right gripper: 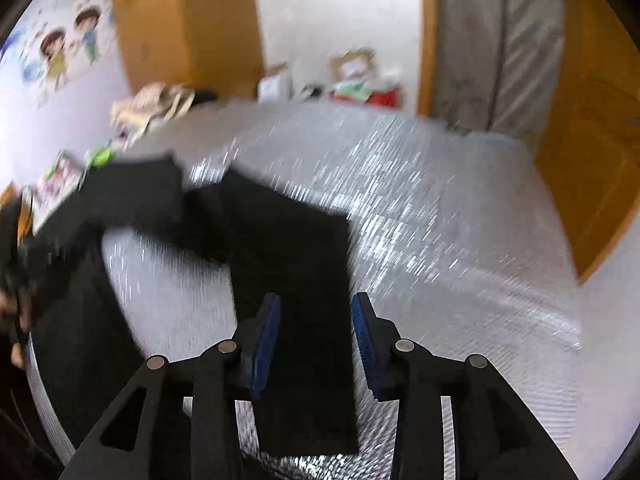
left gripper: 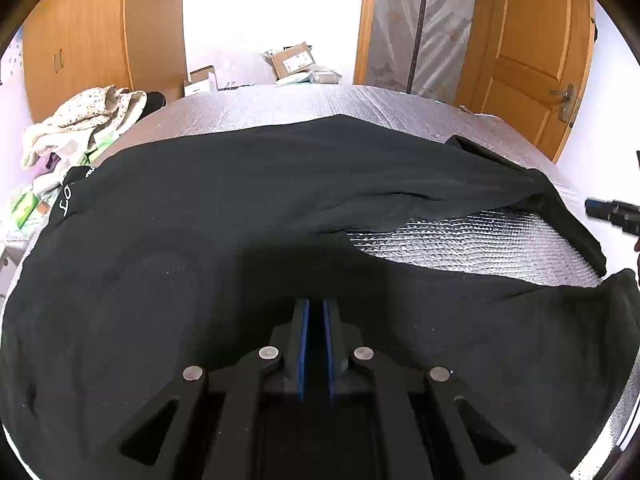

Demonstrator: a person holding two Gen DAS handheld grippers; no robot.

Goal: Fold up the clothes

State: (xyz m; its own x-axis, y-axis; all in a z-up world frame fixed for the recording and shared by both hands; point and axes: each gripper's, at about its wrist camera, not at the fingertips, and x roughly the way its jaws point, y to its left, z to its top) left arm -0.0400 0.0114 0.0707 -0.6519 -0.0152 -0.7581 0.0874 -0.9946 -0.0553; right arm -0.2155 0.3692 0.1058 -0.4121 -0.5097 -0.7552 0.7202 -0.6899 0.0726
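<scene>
A: What carried the work?

B: A tabletop [left gripper: 280, 100] under a silver quilted cover. A black garment [left gripper: 180, 240] lay spread across most of it, white lettering at its left edge. On the right the cloth split into two stretches, with a patch of bare cover between them.

A: Left gripper?

B: The left gripper [left gripper: 316, 312] pointed down at the near part of the garment. Its blue fingers [left gripper: 304, 344] stood almost together. Cloth ran dark between them; I recorded them as clenched on the garment.

A: Right gripper?

B: The right gripper [right gripper: 316, 320] was released, blue fingers [right gripper: 266, 344] well apart. A strip of the garment [right gripper: 288, 240] lay under the gap. The view was blurred; I saw neither pad pressing on it.

A: Anything else?

B: A pile of pale cloth [left gripper: 84, 120] at the far left corner and boxes [left gripper: 294, 58] beyond the far edge.
</scene>
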